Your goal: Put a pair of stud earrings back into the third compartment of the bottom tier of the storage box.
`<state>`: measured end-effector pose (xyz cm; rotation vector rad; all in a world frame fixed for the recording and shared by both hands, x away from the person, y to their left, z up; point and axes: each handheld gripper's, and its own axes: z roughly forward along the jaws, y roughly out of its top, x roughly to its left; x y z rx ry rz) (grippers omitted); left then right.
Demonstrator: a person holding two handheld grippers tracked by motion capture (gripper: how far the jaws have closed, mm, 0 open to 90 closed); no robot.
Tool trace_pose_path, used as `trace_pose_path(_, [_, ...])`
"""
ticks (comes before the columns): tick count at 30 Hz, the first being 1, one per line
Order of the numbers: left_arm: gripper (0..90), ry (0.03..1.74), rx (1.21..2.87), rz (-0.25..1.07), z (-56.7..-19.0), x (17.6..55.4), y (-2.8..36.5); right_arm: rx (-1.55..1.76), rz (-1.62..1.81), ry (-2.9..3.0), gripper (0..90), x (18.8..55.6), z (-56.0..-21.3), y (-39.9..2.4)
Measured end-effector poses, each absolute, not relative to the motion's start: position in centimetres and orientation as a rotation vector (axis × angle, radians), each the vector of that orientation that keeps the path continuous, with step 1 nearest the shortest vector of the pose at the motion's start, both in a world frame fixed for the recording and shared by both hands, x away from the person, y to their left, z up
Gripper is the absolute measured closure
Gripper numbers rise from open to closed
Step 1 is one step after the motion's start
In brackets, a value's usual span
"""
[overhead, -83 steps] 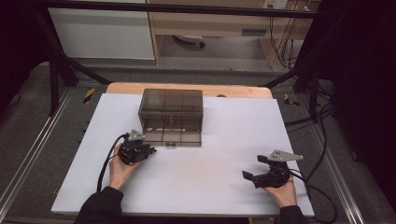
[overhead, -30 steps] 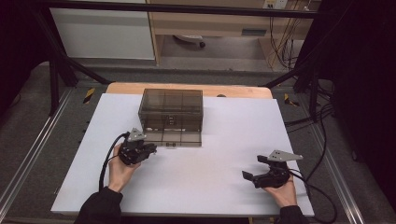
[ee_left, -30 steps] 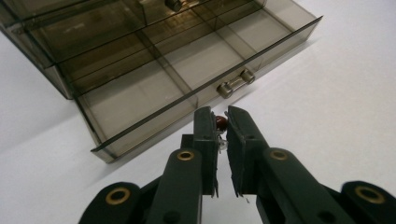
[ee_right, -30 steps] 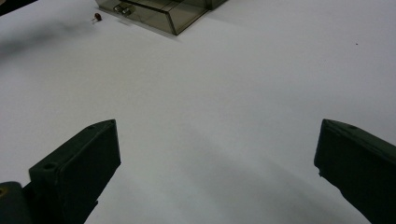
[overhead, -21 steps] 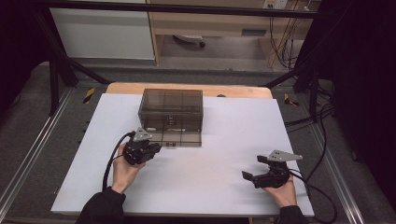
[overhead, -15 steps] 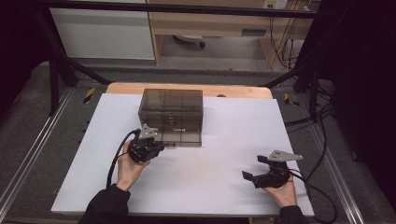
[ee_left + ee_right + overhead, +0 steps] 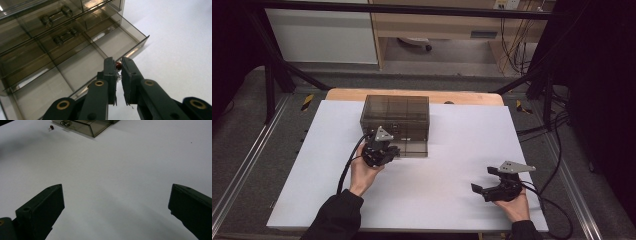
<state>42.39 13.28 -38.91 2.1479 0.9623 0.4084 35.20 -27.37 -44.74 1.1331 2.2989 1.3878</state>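
Observation:
A smoky see-through drawer cabinet (image 7: 396,112) stands at the back middle of the white table (image 7: 462,145). Its lowest drawer (image 7: 75,72) is pulled out and looks empty, while two drawers above it, with bar handles (image 7: 54,17), are closed. My left gripper (image 7: 387,150) is at the cabinet's front left corner. In the left gripper view this gripper (image 7: 118,67) is shut on a small red bead-like piece (image 7: 118,65), held over the drawer's front rim. My right gripper (image 7: 482,180) rests open at the table's right front; its jaws (image 7: 116,202) stand wide with nothing between them.
In the right gripper view a small red piece (image 7: 51,127) shows beside the drawer's front handle (image 7: 65,123). Bare white surface runs between the two grippers. A wooden strip (image 7: 412,94) edges the table's far side, with dark frame posts and cables (image 7: 537,125) around it.
My left gripper has moved forward and to the right, up to the cabinet's open drawer. The right gripper has stayed in place, open.

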Motion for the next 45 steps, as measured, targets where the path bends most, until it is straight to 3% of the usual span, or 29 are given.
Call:
trace_pose_path(40, [81.2,1.051,2.163,0.351,-42.3,47.5,9.1,1.133,1.382,2.307,0.9,35.3,-44.9,-27.3])
trace_pose_path(45, [71.1,1.047,2.159,0.341,-42.3,47.5,9.1,1.133,1.384,2.307,0.9,35.3,-44.9,-27.3])
